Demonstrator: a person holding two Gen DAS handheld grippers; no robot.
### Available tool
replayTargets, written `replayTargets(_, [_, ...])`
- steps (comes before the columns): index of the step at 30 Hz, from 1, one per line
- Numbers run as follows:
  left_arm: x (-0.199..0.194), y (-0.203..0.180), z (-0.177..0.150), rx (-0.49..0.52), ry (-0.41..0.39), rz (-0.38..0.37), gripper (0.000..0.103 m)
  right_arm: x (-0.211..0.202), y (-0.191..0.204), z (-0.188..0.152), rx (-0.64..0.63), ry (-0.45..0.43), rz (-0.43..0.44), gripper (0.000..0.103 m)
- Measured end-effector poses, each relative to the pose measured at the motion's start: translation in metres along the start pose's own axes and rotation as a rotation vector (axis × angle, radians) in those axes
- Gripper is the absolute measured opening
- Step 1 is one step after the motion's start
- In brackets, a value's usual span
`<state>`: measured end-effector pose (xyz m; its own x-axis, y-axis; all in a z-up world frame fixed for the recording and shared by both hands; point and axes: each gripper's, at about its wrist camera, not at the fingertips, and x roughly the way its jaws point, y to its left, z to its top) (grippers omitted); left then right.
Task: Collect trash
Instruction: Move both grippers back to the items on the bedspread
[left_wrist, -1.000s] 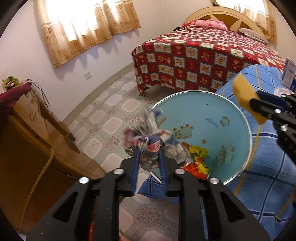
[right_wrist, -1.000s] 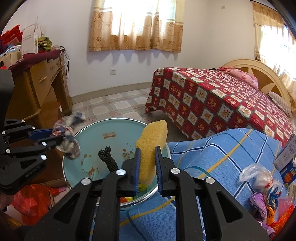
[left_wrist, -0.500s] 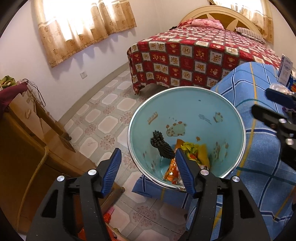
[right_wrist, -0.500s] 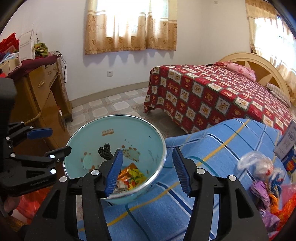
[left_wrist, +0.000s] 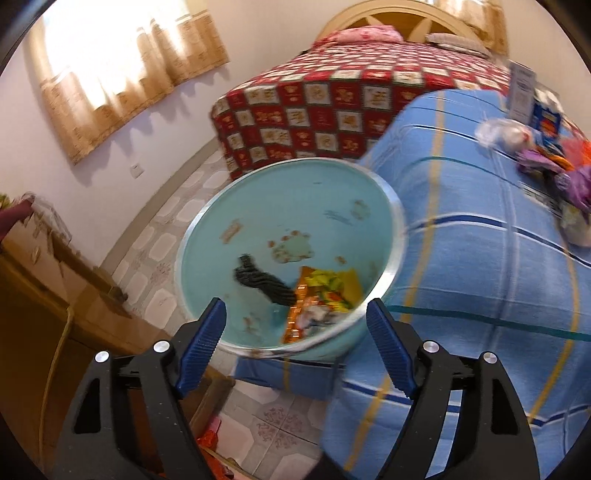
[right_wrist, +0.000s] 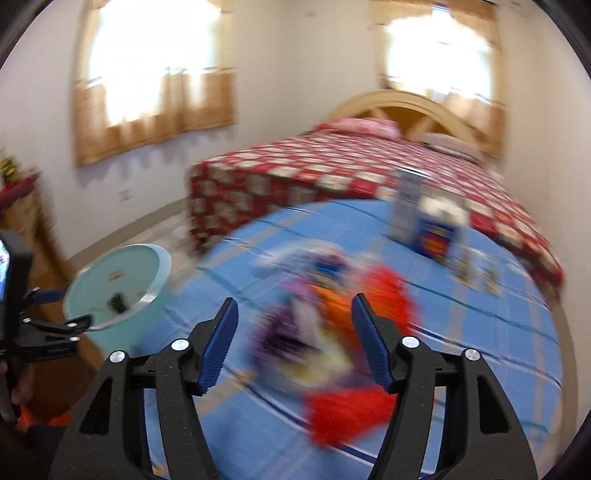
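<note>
Left wrist view: the left hand-held gripper (left_wrist: 295, 332) has its jaws spread wide, they've just been opening, and there's nothing between them. It hangs right over the near rim of the light blue trash bin (left_wrist: 207, 236), which sits against the edge of the blue striped bed (left_wrist: 480, 277). Inside the bin there's a dark braided thing (left_wrist: 262, 282) and some orange and yellow wrappers (left_wrist: 325, 291). More trash (left_wrist: 546, 162) lies further off on the blue cover.

Right wrist view, pretty blurry: the right hand-held gripper (right_wrist: 293, 334) has also just been opening, jaws apart and empty, pointing at the pile of trash (right_wrist: 332, 314) on the bed, purple, orange and red stuff. The bin (right_wrist: 155, 266) is off to the left.
</note>
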<state>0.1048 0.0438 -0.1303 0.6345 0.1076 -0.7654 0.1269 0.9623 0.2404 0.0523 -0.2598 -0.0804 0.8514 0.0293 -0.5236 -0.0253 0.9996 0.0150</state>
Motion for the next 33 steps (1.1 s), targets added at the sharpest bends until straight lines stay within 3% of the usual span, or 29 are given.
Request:
replayTargets(9, [-0.029, -0.084, 0.016, 0.088, -0.057, -0.086, 0.085, -0.029, -0.101, -0.057, 0.146, 0.045, -0.197, 0.068])
replayTargets(15, [-0.044, -0.140, 0.029, 0.097, -0.078, -0.155, 0.085, -0.050, -0.151, -0.088, 0.226, 0.035, -0.278, 0.072])
replayTargets(21, [-0.064, -0.186, 0.049, 0.110, -0.130, -0.203, 0.092, -0.058, -0.176, -0.104, 0.274, 0.019, -0.307, 0.075])
replayTargets(27, [-0.053, -0.209, 0.069, 0.109, -0.123, -0.202, 0.092, -0.055, -0.179, -0.111, 0.298, 0.018, -0.287, 0.077])
replayTargets(28, [-0.049, -0.210, 0.069, 0.109, -0.114, -0.201, 0.090, -0.054, -0.178, -0.111, 0.297, 0.018, -0.279, 0.077])
replayTargets(30, [-0.039, -0.208, 0.072, 0.109, -0.085, -0.216, 0.069, -0.053, -0.173, -0.111, 0.293, 0.016, -0.264, 0.077])
replayTargets(33, [-0.029, -0.198, 0.071, 0.105, -0.040, -0.266, 0.026, -0.051, -0.164, -0.111, 0.277, 0.015, -0.249, 0.079])
